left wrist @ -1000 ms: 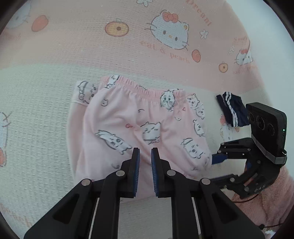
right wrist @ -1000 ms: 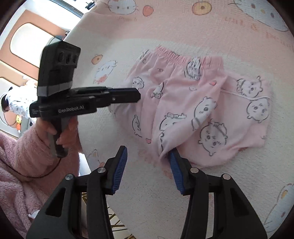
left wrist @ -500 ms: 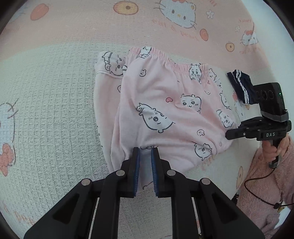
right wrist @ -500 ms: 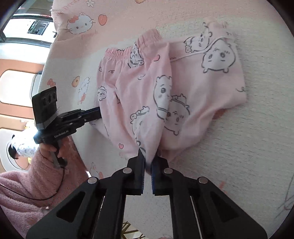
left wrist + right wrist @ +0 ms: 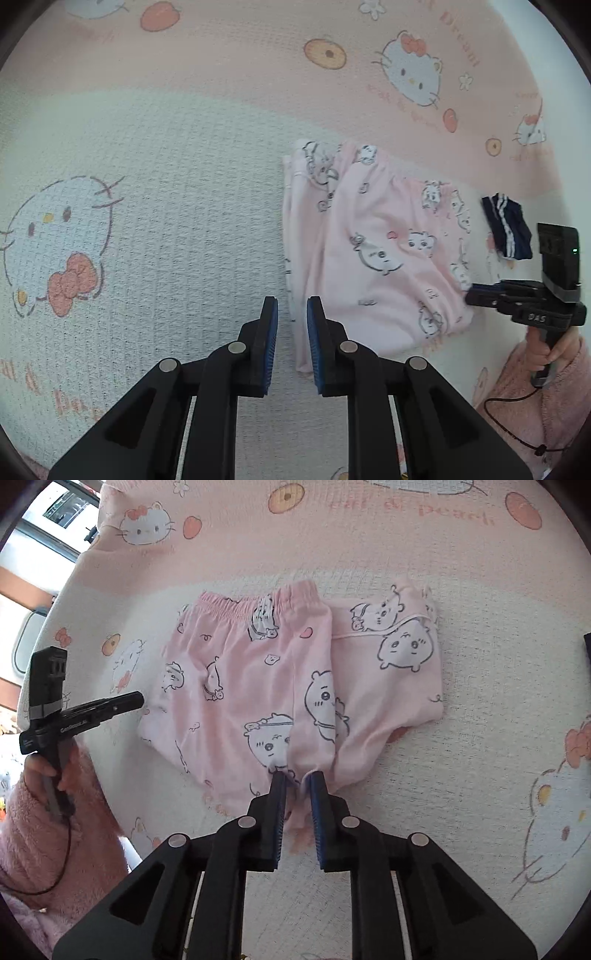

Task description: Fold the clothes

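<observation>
Pink pajama shorts (image 5: 258, 686) printed with cartoon animals lie folded on a cream and pink cartoon-cat blanket (image 5: 166, 192).

In the right wrist view, the right gripper (image 5: 297, 794) has its blue-padded fingers (image 5: 277, 805) closed to a narrow gap, pinching a bunched edge of the shorts between them. The rest of the garment spreads out ahead of the fingertips, elastic waistband farthest away.

In the left wrist view, the left gripper (image 5: 291, 325) hangs over bare blanket, its fingers (image 5: 269, 332) slightly apart with nothing between them. The shorts lie just right of and ahead of its right fingertip.

A small navy garment with white stripes (image 5: 508, 229) rests beyond the shorts. A hand in a fuzzy pink sleeve (image 5: 40, 834) grips each gripper handle.
</observation>
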Tool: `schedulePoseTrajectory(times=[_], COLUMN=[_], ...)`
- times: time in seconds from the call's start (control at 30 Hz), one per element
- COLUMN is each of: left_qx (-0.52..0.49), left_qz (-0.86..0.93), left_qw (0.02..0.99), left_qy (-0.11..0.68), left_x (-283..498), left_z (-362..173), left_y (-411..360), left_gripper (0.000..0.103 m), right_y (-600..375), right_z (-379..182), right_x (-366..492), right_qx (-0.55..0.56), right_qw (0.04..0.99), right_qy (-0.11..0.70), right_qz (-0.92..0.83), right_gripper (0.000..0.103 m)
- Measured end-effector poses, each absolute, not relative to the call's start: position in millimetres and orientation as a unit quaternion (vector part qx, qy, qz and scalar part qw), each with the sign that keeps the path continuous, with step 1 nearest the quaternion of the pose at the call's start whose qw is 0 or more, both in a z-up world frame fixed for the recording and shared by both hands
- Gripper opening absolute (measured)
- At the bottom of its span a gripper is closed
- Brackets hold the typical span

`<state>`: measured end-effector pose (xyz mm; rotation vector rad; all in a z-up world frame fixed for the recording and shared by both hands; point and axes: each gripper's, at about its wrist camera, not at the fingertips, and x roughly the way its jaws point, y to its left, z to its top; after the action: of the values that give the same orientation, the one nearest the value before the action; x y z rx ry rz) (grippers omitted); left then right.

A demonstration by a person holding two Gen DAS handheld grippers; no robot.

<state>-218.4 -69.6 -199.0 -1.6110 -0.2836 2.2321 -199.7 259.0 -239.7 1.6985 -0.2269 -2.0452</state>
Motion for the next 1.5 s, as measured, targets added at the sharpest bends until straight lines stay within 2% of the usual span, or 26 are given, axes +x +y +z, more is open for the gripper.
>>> schedulePoseTrajectory(times=[0.03,0.1,0.13,0.27,0.4,0.47,0.6,0.7,0.83,0.93,1.1,1.23,1.3,1.4,1.47,1.5], left_qx=[-0.569,-0.563,-0.559,-0.544,-0.508,-0.516,-0.529,-0.506,-0.515,-0.528,-0.541,-0.542,-0.543,-0.548,-0.554,-0.556], left_qz=[0.795,0.8,0.803,0.814,0.822,0.814,0.798,0.808,0.802,0.801,0.793,0.791,0.789,0.784,0.779,0.776], left_qw=[0.187,0.188,0.189,0.193,0.255,0.264,0.29,0.302,0.3,0.282,0.28,0.281,0.284,0.29,0.293,0.294], left_qy=[-0.096,-0.087,-0.083,-0.065,-0.042,-0.014,-0.008,0.025,0.025,0.033,-0.003,0.038,0.045,0.043,0.038,0.036], left_x=[-217.0,-214.1,-212.6,-206.7,-206.7,-213.4,-213.2,-206.7,-209.2,-213.4,-214.0,-211.8,-213.3,-216.3,-219.2,-220.6], left_z=[-198.7,-198.0,-197.7,-195.2,-178.3,-186.9,-200.1,-195.2,-204.1,-217.3,-223.2,-224.3,-226.1,-227.0,-227.0,-227.0], left_y=[-65.8,-58.3,-54.6,-39.3,-5.6,13.1,37.2,63.0,72.7,70.3,55.3,66.2,70.3,69.9,69.5,69.6], left_gripper=[0.021,0.034,0.039,0.039,0.039,0.039,0.039,0.039,0.039,0.039,0.039,0.039,0.04,0.04,0.04,0.04], right_y=[258.9,246.9,241.9,236.1,237.4,245.6,263.9,285.5,281.6,263.2,212.4,200.3,197.9,207.0,213.1,211.7], right_z=[-240.7,-240.7,-240.4,-232.7,-226.3,-236.1,-254.7,-245.7,-234.1,-232.8,-240.7,-238.9,-240.2,-257.2,-258.5,-257.2], right_x=[-200.4,-199.4,-198.5,-195.2,-205.0,-218.2,-240.9,-243.3,-232.9,-218.4,-203.1,-206.3,-205.5,-219.5,-226.2,-224.6], right_qx=[0.62,0.617,0.614,0.582,0.554,0.563,0.583,0.581,0.576,0.545,0.508,0.547,0.566,0.618,0.637,0.64], right_qw=[0.238,0.255,0.264,0.309,0.337,0.316,0.261,0.197,0.149,0.15,0.221,0.327,0.367,0.371,0.385,0.389], right_qy=[-0.085,-0.089,-0.093,-0.14,-0.204,-0.235,-0.285,-0.233,-0.034,0.101,0.218,0.098,0.062,0.016,0.013,0.045], right_qz=[-0.743,-0.739,-0.738,-0.739,-0.734,-0.727,-0.715,-0.755,-0.803,-0.819,-0.803,-0.765,-0.736,-0.693,-0.668,-0.661], right_gripper=[0.022,0.034,0.035,0.034,0.035,0.035,0.035,0.035,0.035,0.034,0.034,0.031,0.031,0.031,0.028,0.024])
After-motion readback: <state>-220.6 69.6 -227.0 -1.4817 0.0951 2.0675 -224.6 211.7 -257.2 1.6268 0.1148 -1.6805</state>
